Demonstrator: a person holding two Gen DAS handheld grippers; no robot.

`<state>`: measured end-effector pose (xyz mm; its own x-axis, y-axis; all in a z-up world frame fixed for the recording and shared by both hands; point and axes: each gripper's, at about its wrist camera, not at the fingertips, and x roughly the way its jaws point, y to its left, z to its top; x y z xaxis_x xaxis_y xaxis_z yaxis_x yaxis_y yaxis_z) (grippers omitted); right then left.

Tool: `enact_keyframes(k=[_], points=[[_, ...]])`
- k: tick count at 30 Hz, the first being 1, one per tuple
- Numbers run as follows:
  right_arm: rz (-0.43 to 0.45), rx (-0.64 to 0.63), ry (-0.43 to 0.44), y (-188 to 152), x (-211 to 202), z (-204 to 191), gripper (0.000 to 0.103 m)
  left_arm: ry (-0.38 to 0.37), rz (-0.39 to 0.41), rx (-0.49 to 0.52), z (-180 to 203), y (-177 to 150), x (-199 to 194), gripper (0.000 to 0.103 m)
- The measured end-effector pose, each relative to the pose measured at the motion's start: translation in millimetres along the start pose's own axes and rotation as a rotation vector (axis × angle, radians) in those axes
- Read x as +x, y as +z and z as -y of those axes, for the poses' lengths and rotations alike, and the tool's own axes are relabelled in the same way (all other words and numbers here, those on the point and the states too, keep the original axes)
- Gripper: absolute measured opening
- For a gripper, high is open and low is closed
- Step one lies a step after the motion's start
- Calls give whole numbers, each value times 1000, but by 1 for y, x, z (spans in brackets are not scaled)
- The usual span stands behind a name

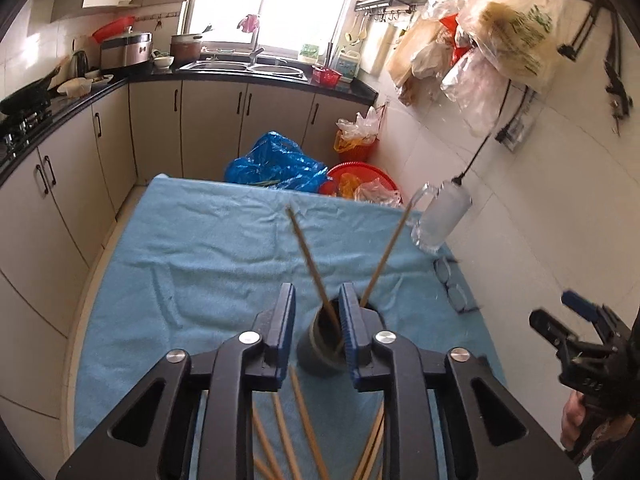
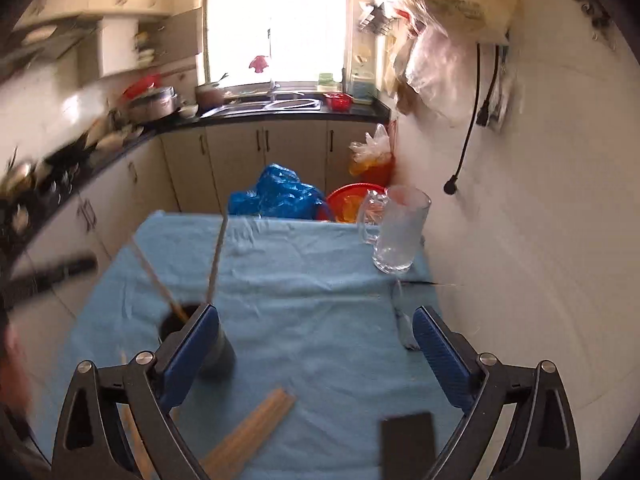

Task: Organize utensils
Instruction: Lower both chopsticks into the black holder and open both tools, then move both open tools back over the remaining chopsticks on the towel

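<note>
A dark grey cup stands on the blue cloth and holds two wooden chopsticks that lean apart. My left gripper hovers over the cup, jaws a cup's width apart, open and empty. Several loose chopsticks lie on the cloth below it. In the right wrist view the cup sits at the left behind a blue pad, with chopsticks lying in front. My right gripper is wide open and empty; it also shows at the right edge of the left wrist view.
A glass mug stands at the table's far right corner by the white wall. Eyeglasses lie near the right edge. A dark flat object lies at the front. A blue bag and red basins sit beyond the table.
</note>
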<state>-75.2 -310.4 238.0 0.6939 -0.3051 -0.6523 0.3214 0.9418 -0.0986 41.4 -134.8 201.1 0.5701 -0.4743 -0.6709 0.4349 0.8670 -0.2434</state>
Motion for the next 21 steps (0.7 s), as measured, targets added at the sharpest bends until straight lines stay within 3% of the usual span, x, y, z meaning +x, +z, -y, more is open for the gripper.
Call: enact_keyframes(k=[1,3,5,8,11,16,21], points=[[-37,9,-29,-12,-1,3,92,4,-4,9,-1,-9,-4,25],[-133,42,-49,-40,1,12,65,12,-17,20,-3,-27,-11,29],[-225,94,-66,-64,4,19,50,13,-33,14,-7,-42,-15,29],[-340,275,-1,-107,3,33,49,27,-65,-4,-16,-69,-21,29],[-387,315,30,-135,-2,25,49,40,-98,-32,-25,-91,-25,29],[-397,347,97,-142,-5,16,50,84,-150,-45,-38,-119,-31,30],[-459,372,121,-145,7,4,50,102,-206,-99,-61,-133,-36,40]])
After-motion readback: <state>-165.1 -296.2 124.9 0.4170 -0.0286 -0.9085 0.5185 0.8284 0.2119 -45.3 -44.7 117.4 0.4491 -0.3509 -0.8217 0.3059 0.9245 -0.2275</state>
